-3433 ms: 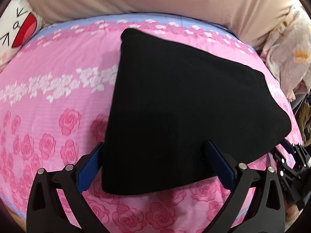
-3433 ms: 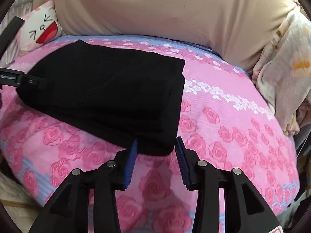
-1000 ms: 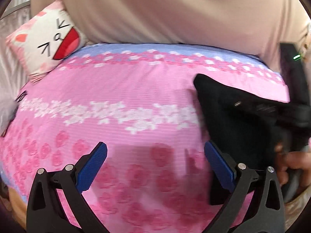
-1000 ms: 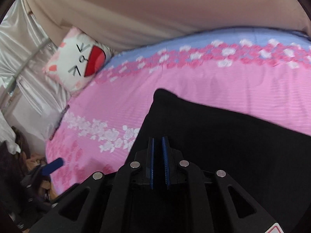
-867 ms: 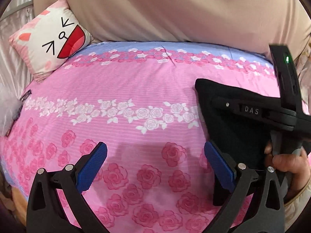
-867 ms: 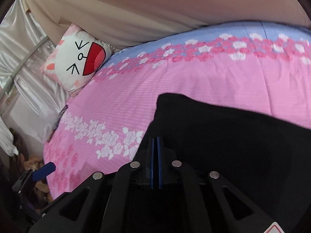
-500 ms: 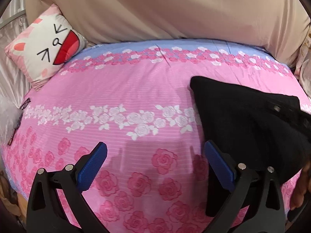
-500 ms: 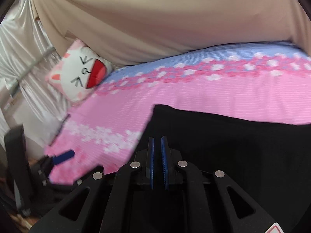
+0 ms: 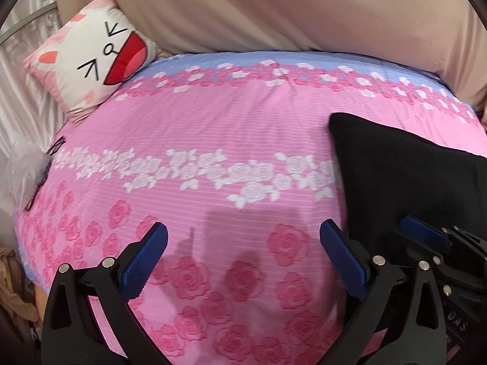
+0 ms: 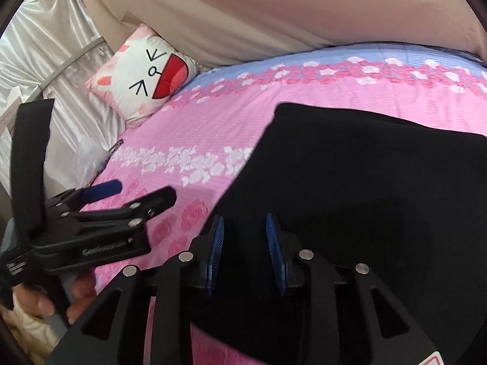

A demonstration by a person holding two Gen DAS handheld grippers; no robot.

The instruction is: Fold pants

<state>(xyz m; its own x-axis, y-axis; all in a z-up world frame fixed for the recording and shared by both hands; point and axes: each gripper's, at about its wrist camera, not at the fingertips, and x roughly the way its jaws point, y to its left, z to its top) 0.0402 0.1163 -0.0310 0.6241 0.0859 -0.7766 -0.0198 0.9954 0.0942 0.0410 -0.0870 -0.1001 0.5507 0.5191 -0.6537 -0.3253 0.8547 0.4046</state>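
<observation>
My right gripper has just been opening, pads narrowly clear of the folded black pants on the bedspread; left gripper gapes empty. Withdrawing carelessly could snag the fold.

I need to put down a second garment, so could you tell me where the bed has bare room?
Bare bedspread runs between the cat pillow and the folded black pants. Crowded: the right side, under pants and right gripper.
</observation>
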